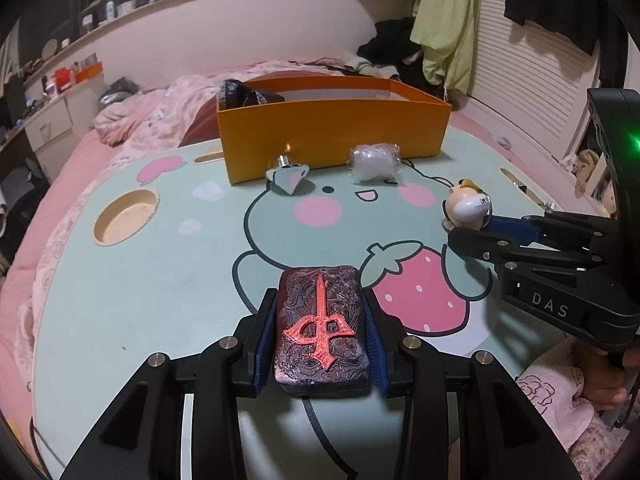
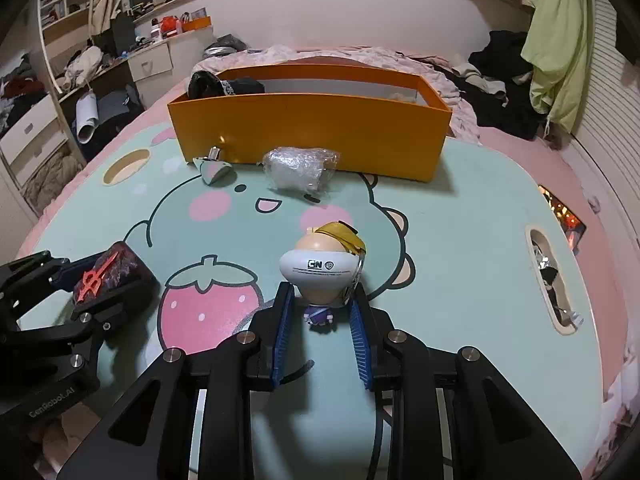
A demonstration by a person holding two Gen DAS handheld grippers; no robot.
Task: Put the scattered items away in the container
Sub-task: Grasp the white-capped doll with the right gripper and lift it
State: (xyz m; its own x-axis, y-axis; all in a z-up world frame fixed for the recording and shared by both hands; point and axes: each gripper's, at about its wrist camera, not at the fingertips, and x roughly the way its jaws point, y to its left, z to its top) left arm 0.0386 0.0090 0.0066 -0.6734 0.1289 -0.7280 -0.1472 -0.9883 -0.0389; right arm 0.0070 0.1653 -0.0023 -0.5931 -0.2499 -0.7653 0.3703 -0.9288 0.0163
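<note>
Left wrist view, lower centre: the left gripper clamps a dark block with a red emblem on the cartoon-printed tabletop; at right, the right gripper pinches a small figurine. Upper centre stands the orange container; a clear-wrapped bundle and a small bottle lie just before it.

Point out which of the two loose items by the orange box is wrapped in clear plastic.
The white bundle, the right-hand one of the pair in both views. The small silver-capped bottle to its left is bare, with no wrapping.
</note>
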